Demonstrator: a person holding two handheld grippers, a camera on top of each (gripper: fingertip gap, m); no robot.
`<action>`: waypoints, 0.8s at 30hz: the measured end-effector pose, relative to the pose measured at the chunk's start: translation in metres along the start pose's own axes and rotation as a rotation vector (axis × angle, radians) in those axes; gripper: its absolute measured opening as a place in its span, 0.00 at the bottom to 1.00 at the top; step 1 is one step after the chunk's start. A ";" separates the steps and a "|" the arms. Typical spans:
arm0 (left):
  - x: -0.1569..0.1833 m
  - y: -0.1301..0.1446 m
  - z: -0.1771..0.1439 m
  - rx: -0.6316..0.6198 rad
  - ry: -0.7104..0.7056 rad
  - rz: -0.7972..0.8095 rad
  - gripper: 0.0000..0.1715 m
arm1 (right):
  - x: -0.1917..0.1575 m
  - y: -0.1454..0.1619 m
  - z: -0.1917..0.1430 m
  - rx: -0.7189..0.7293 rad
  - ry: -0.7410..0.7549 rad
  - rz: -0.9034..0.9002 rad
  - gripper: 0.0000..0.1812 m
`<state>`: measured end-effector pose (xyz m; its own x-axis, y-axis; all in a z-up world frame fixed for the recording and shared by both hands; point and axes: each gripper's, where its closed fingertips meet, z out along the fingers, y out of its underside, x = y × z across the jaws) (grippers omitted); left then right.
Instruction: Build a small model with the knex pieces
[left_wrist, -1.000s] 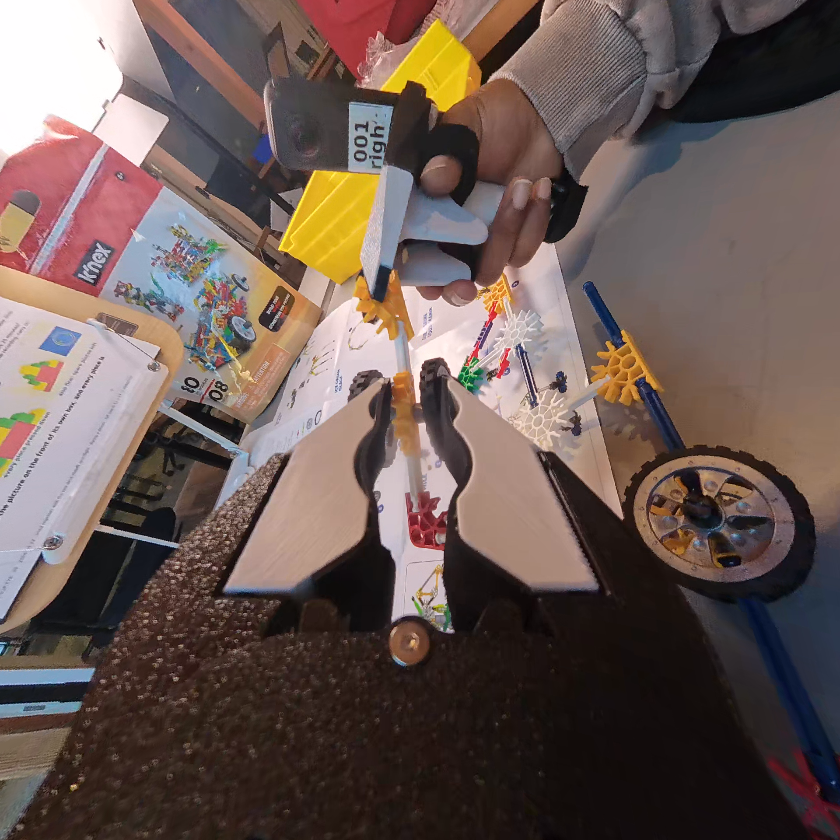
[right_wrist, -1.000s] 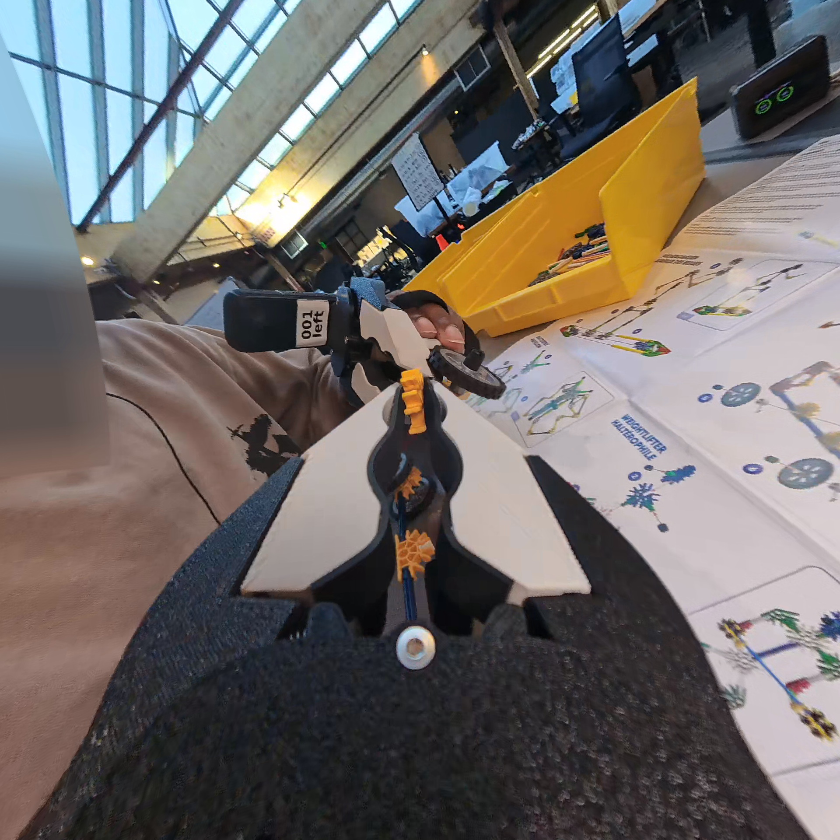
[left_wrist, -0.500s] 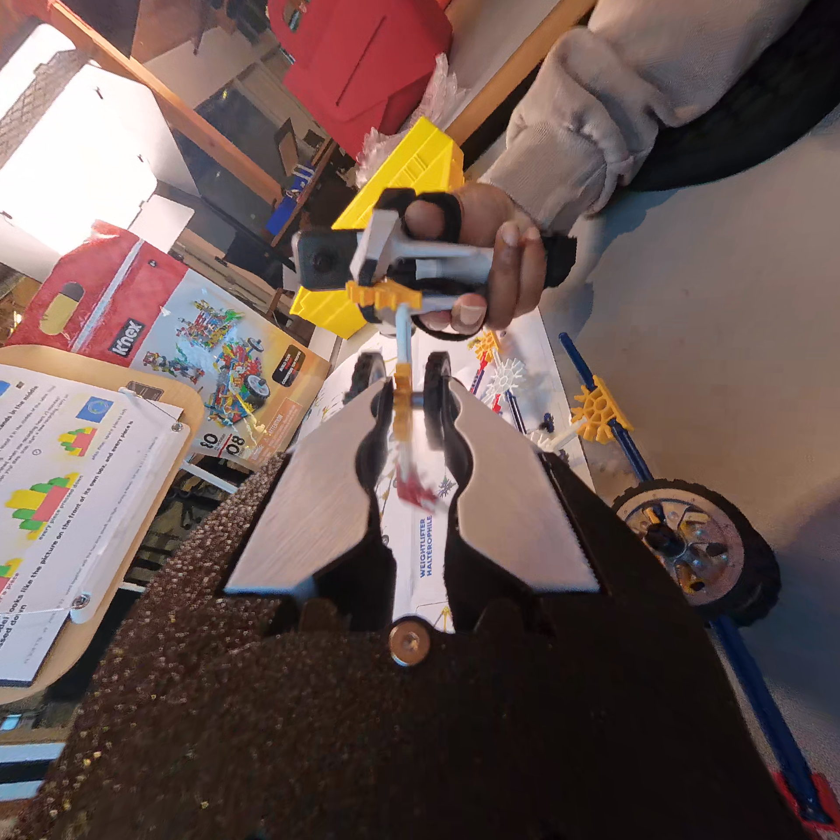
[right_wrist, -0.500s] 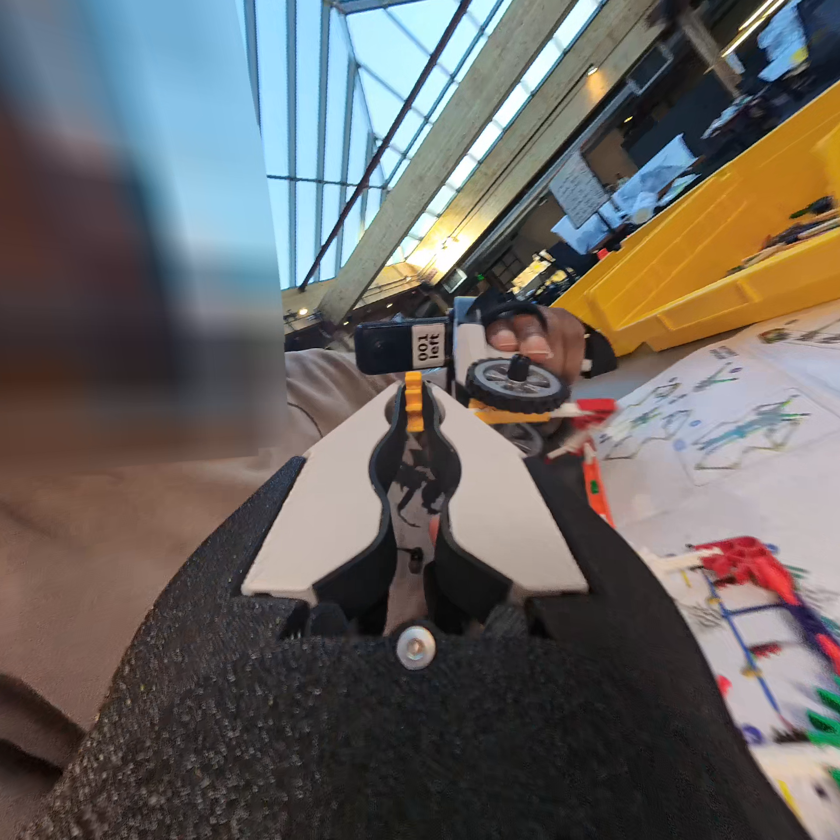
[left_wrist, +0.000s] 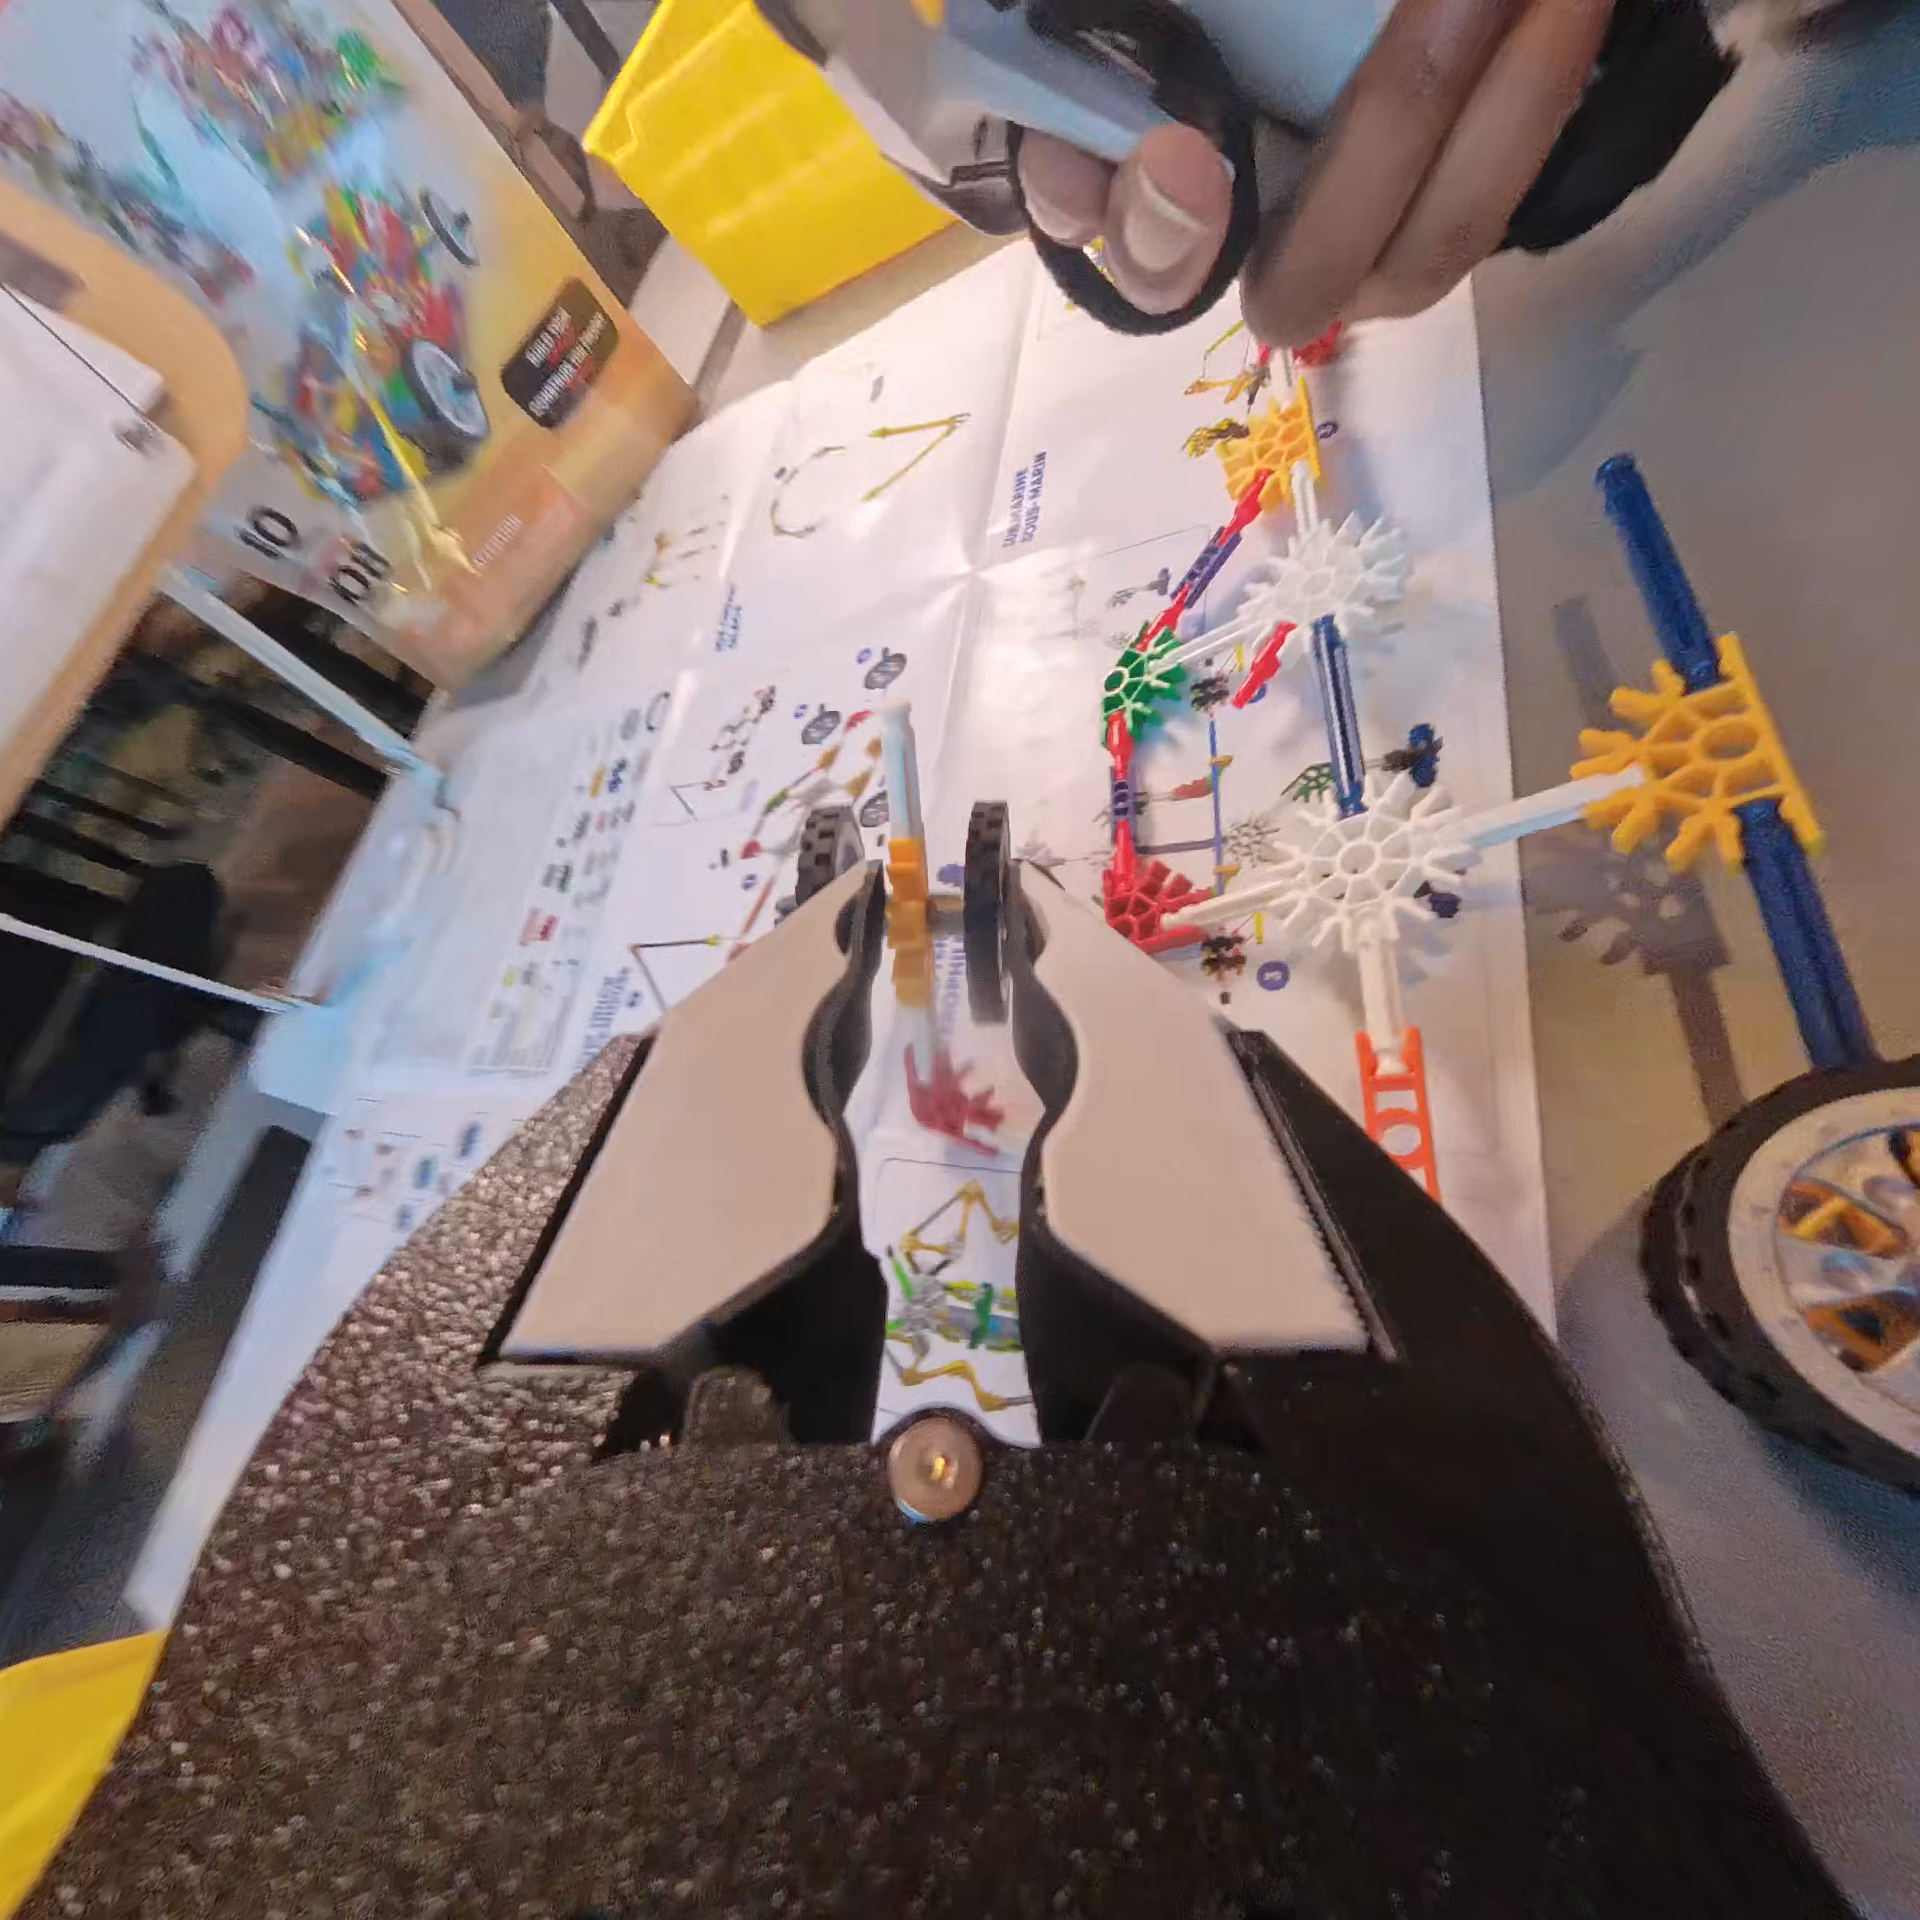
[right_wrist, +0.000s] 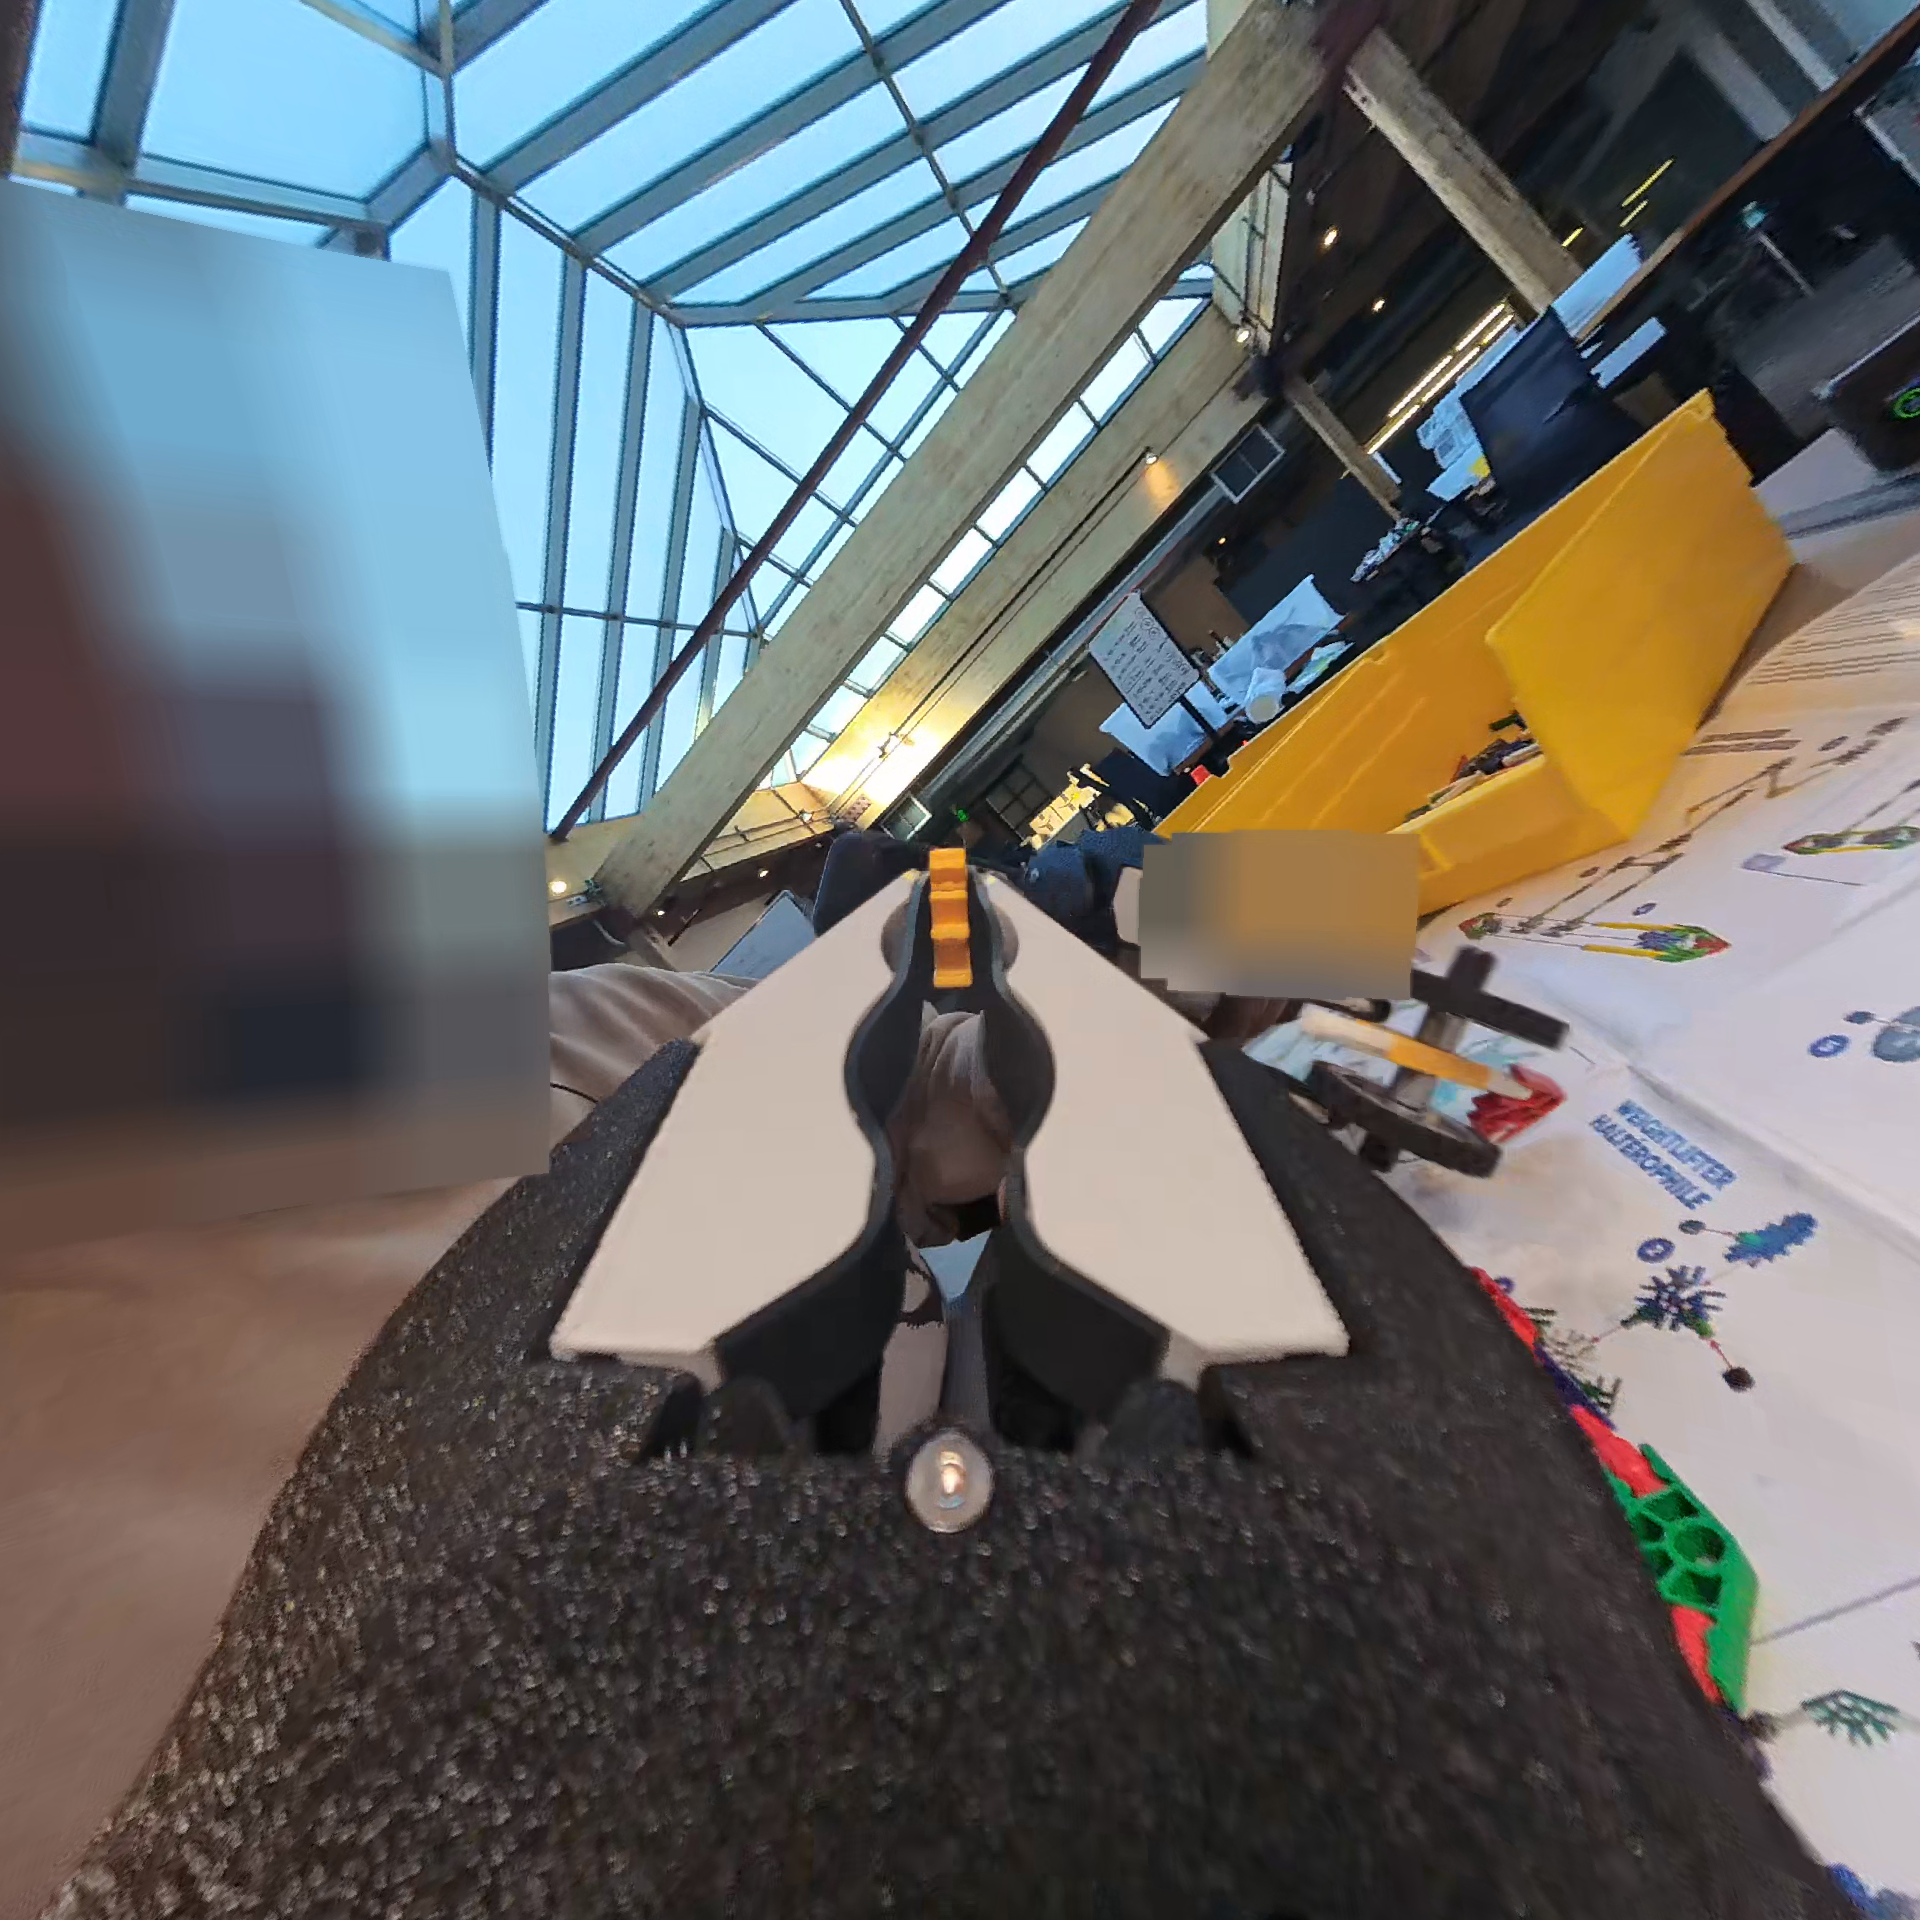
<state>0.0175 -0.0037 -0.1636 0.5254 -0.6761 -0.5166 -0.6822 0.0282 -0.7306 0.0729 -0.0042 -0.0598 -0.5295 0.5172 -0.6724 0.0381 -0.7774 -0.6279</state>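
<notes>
Left tool (left_wrist: 940, 914): clamped on small wheel assembly (left_wrist: 920, 883) with white rod, above instruction sheet (left_wrist: 935, 499) on bench. Right tool (right_wrist: 951, 914): pinching orange connector (right_wrist: 948, 920), raised.

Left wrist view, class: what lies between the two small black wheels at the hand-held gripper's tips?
An orange connector on a white rod stands between the small black wheels, inside the left hand-held gripper.

Left gripper (left_wrist: 940, 914) clamps a small axle piece (left_wrist: 906, 831): a white rod through an orange connector, a small black wheel on each side, a red connector at the near end. Right gripper (right_wrist: 951, 914) pinches an orange connector (right_wrist: 948, 920) edge-on between its tips, raised above the instruction sheet (left_wrist: 935, 540).
</notes>
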 end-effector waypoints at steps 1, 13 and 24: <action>0.001 0.000 0.001 0.019 0.048 -0.083 0.15 | 0.003 0.001 0.001 0.004 0.019 0.006 0.02; 0.006 -0.083 -0.034 0.470 0.471 -0.737 0.08 | 0.015 0.027 0.028 -0.063 0.170 -0.161 0.02; -0.139 0.058 -0.093 -0.333 -0.360 -0.321 0.02 | 0.043 -0.002 -0.011 -0.209 0.509 -0.549 0.28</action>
<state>-0.1422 0.0231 -0.0927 0.8322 -0.3185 -0.4539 -0.5526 -0.4087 -0.7263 0.0595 0.0234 -0.0924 -0.0668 0.9486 -0.3093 0.0692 -0.3048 -0.9499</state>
